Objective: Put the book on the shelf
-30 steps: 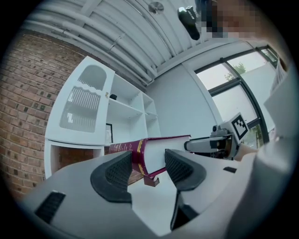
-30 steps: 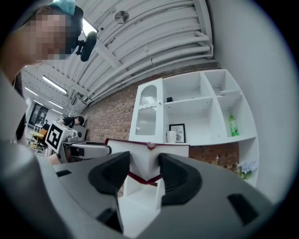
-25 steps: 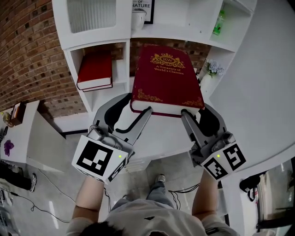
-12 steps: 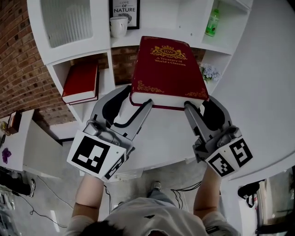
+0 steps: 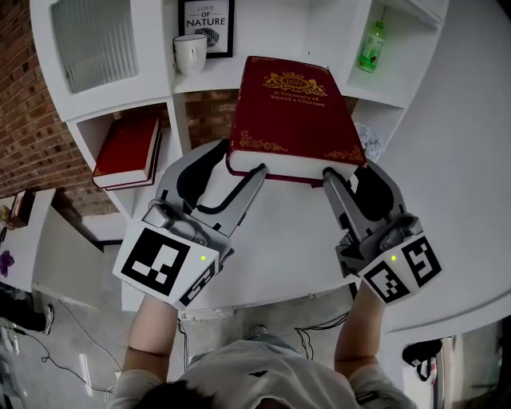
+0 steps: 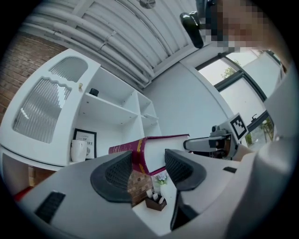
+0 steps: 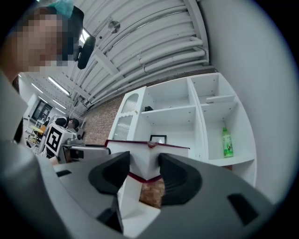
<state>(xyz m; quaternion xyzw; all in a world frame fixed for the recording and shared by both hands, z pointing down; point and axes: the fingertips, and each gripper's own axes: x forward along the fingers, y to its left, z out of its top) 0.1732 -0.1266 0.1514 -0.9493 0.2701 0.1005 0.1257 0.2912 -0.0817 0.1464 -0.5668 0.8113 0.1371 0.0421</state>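
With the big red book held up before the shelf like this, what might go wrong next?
1. The left tool and right tool pinch the red book only at its near corners; the rest overhangs, so it may sag or slip.
2. Its far edge is close to the mug and framed print; pushing in there might knock them.
3. The book looks wide and may catch a shelf divider.

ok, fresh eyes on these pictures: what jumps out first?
A big dark red book with gold lettering, held flat mid-frame, the left gripper and right gripper each clamped on a near corner. Behind it stands the white shelf: a second red book lies in a left cubby, a mug and green bottle above.
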